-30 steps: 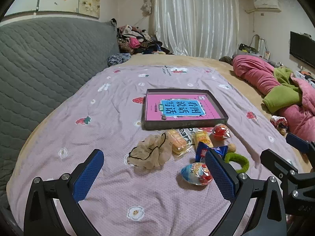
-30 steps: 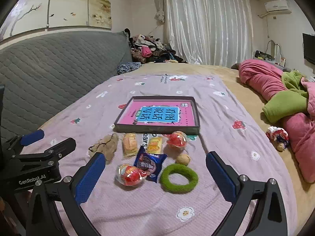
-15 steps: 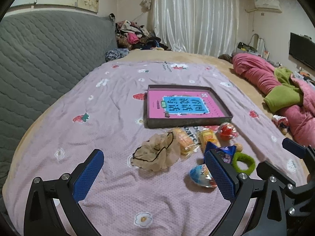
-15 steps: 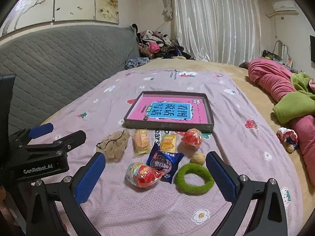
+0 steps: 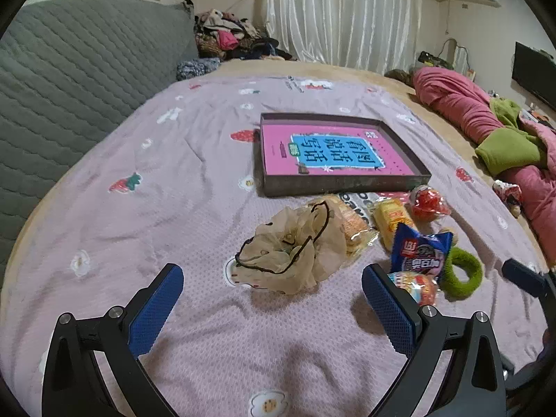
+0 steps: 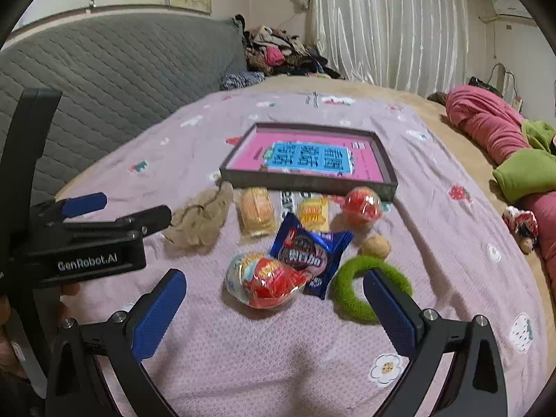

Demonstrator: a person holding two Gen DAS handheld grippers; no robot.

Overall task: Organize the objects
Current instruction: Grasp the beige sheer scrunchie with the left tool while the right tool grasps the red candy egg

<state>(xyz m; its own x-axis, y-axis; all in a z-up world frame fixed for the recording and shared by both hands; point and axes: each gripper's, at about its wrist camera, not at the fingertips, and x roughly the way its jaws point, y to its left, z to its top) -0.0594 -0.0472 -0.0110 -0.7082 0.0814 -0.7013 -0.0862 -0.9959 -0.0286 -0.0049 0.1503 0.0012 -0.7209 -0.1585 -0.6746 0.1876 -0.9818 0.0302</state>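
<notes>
A dark tray [image 5: 342,185] [image 6: 305,185] with a pink book inside lies on the lilac bedspread. In front of it are a beige hair net [image 5: 292,250] [image 6: 199,219], wrapped snacks [image 6: 255,213], a blue cookie packet [image 6: 307,253] [image 5: 418,252], a plastic egg toy [image 6: 264,279], a red ball toy [image 6: 361,205], a walnut [image 6: 375,246] and a green ring [image 6: 368,286] [image 5: 464,272]. My left gripper [image 5: 271,309] is open just short of the hair net. My right gripper [image 6: 274,312] is open, close to the egg toy and the ring.
A grey quilted headboard [image 5: 69,69] runs along the left. Pink and green bedding [image 5: 486,128] is piled at the right, with a small toy [image 6: 521,224] beside it. Clothes [image 6: 278,52] are heaped at the back before a white curtain.
Both grippers have moved forward and lower toward the row of objects. The objects lie where they were.
</notes>
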